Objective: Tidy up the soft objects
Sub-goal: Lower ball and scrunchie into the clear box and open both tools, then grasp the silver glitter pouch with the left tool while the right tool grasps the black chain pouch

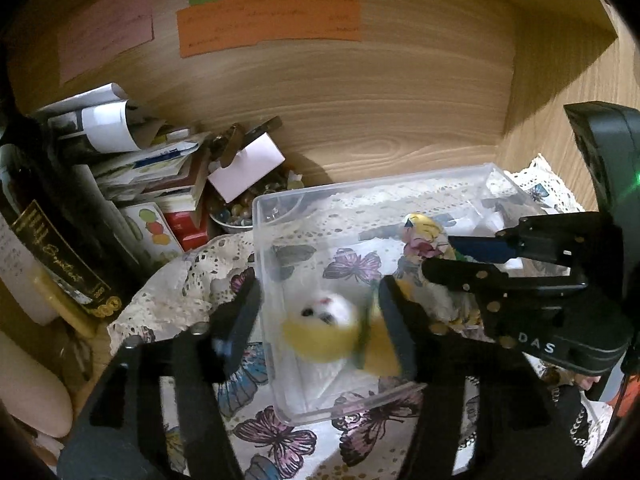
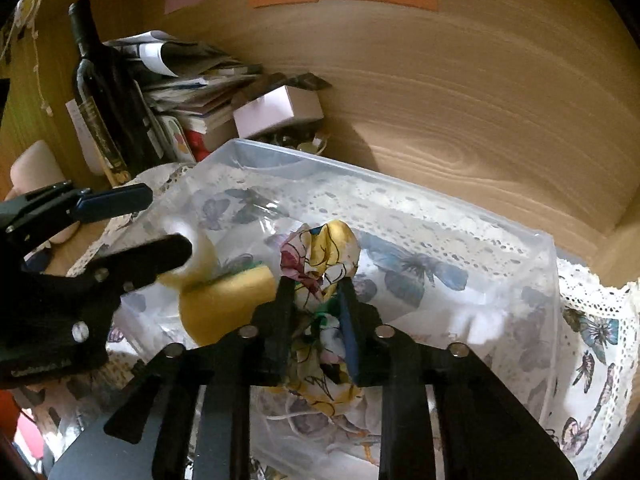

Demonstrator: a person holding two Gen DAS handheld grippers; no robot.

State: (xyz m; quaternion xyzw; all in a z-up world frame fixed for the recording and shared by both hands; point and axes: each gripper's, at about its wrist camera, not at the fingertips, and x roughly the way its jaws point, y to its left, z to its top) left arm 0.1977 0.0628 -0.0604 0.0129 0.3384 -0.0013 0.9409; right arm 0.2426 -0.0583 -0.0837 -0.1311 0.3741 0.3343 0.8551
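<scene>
A clear plastic box (image 1: pixel 276 200) stands on a butterfly-print cloth (image 1: pixel 276 436). A white and yellow plush toy (image 1: pixel 328 324) lies inside the box, motion-blurred, between the wide-open fingers of my left gripper (image 1: pixel 320 312); nothing is held. The toy also shows in the right wrist view (image 2: pixel 224 300). My right gripper (image 2: pixel 314 288) is shut on a yellow floral fabric piece (image 2: pixel 320 248) and holds it over the box (image 2: pixel 460 216). The right gripper (image 1: pixel 440 256) shows in the left wrist view at the right with the fabric (image 1: pixel 420 236).
A dark wine bottle (image 2: pixel 100 92), a pile of papers and books (image 1: pixel 132 160), a small white box (image 2: pixel 280 110) and a bowl of beads (image 1: pixel 236 212) crowd the left back corner. Wooden walls (image 1: pixel 360 100) with coloured notes (image 1: pixel 268 24) enclose the space.
</scene>
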